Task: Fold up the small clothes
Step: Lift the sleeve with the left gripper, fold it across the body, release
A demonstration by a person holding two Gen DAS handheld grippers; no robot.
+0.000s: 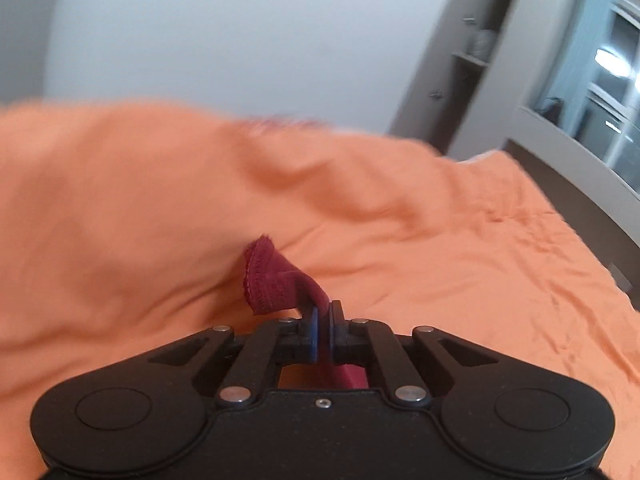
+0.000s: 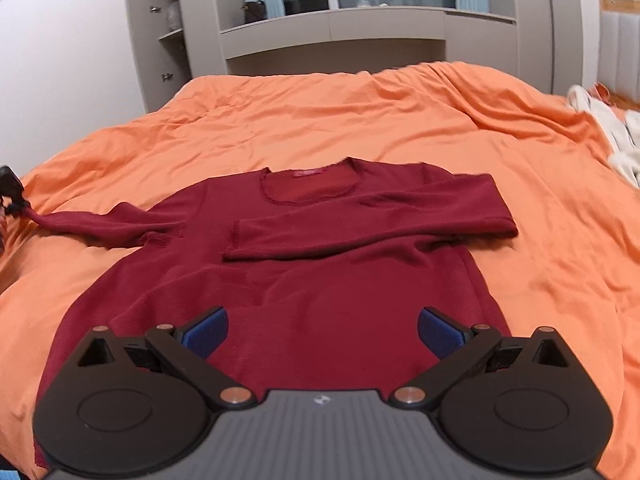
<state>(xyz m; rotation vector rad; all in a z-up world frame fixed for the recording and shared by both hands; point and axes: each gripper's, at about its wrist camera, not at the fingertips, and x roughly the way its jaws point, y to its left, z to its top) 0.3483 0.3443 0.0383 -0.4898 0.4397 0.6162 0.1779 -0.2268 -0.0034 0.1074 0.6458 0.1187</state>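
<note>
A dark red long-sleeved top (image 2: 304, 280) lies flat on the orange bedspread (image 2: 360, 120), neck away from me. Its right sleeve (image 2: 360, 224) is folded across the chest. Its left sleeve (image 2: 108, 220) stretches out to the left, where my left gripper (image 2: 12, 196) holds its cuff at the frame edge. In the left wrist view my left gripper (image 1: 325, 312) is shut on the red cuff (image 1: 268, 276), lifted a little above the bedspread (image 1: 480, 260). My right gripper (image 2: 322, 332) is open and empty, hovering over the lower part of the top.
A grey shelf unit and headboard (image 2: 332, 36) stand at the far end of the bed, with a window behind. White cloth (image 2: 608, 132) lies at the right edge of the bed. A white wall (image 1: 240, 32) is on the left.
</note>
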